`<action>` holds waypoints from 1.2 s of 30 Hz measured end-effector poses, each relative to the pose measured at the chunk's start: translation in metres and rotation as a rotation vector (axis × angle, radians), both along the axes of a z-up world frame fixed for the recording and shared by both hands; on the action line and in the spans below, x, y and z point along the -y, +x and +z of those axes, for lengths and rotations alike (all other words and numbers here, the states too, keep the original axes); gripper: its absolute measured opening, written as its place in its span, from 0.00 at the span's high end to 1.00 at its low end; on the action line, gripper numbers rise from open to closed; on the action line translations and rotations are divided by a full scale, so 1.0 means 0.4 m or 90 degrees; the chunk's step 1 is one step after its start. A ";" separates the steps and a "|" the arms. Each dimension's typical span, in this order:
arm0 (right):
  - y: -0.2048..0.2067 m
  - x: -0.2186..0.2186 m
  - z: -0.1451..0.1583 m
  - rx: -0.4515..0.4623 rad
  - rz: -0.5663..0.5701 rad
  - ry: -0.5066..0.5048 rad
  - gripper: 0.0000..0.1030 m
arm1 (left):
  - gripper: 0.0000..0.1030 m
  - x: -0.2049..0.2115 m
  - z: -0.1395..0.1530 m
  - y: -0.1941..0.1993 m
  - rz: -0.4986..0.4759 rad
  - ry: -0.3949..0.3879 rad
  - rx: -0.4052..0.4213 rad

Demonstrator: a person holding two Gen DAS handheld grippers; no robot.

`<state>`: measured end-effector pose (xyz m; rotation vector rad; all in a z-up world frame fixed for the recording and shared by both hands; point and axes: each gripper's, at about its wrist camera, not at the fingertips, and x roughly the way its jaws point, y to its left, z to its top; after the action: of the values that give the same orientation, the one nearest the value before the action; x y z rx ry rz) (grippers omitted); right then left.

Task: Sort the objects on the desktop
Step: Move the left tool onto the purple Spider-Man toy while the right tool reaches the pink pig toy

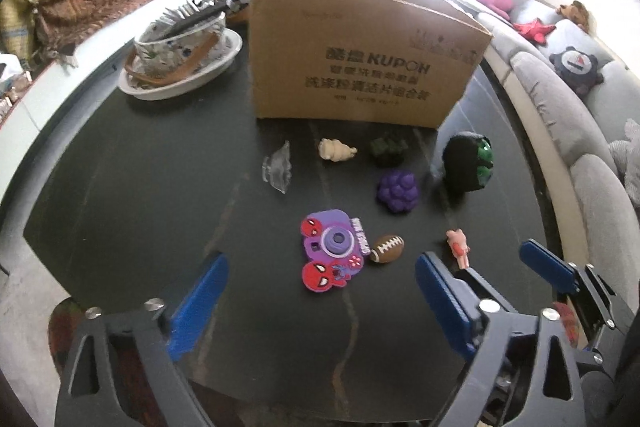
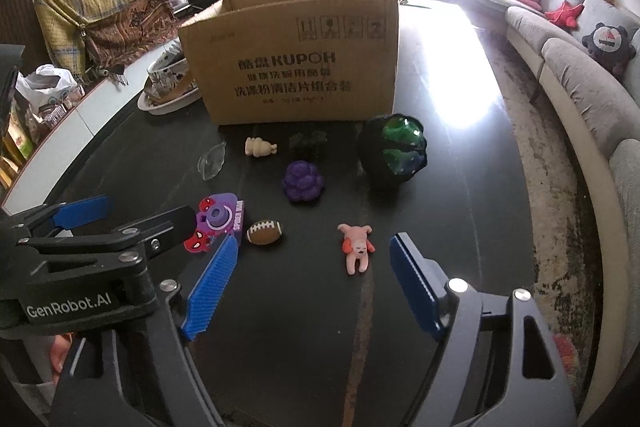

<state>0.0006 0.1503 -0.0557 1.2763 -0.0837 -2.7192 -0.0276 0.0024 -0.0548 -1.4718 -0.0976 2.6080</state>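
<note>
Small toys lie on the dark table [image 1: 120,187] in front of a cardboard box [image 1: 360,67]. My left gripper [image 1: 320,291] is open just short of a purple camera toy [image 1: 332,255] and a little brown football [image 1: 386,249], touching neither. My right gripper [image 2: 316,279] is also open, with a pink pig figure [image 2: 356,247] lying on the table just beyond its fingertips. Further back are purple grapes [image 2: 302,183], a black and green ball [image 2: 394,151], a cream figure [image 2: 260,147], a dark green toy [image 2: 308,143] and a clear piece [image 2: 212,159].
A patterned bowl on a white plate [image 1: 180,79] stands left of the box. A grey sofa [image 2: 580,79] with plush toys curves along the right side of the table. In the right wrist view my left gripper [image 2: 150,211] reaches in from the left.
</note>
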 end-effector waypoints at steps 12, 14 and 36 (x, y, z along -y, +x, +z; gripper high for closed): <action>-0.019 -0.017 -0.044 0.033 -0.020 0.007 0.30 | 0.35 0.003 -0.034 -0.028 -0.037 0.007 0.045; -0.021 -0.019 -0.050 0.037 -0.019 0.009 0.31 | 0.35 0.001 -0.038 -0.026 -0.037 0.000 0.042; -0.046 -0.035 -0.065 0.056 -0.016 0.009 0.43 | 0.37 -0.025 -0.115 -0.038 -0.068 -0.027 0.061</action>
<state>-0.0177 0.1642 -0.0819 1.4090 -0.0896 -2.6878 -0.0427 0.0124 -0.1010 -1.5706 0.0264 2.4707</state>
